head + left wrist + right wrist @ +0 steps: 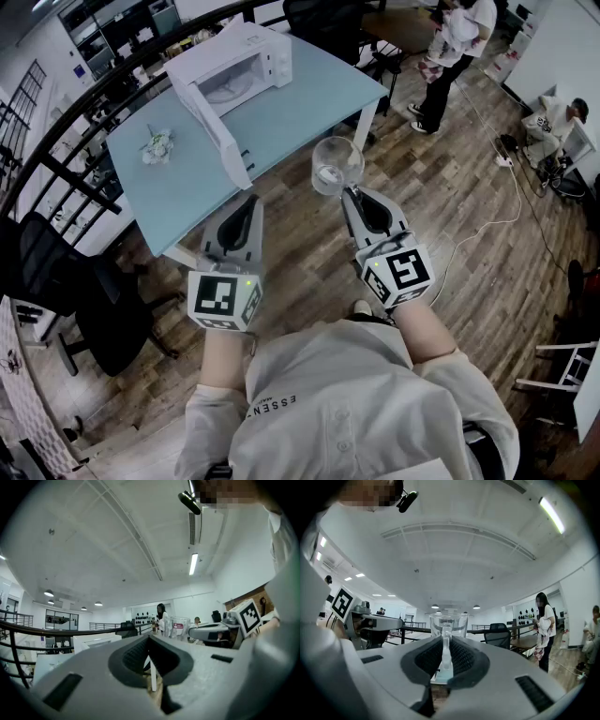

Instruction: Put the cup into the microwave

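Shirt (347,394): dark letters "ESSEN" near the collar, seen upside down; the rest of the word is lost in a fold. Cup (177,628): a small red label, its print too small to read.

Bright, even indoor light from above: glares off a ceiling strip light (193,564) and round downlights (48,593). Glints on the clear cup (336,165); throws only soft shadow beneath the counter (187,187). Bends hard at the edges, darkens in corners, softens the near right hand-held gripper (446,641).
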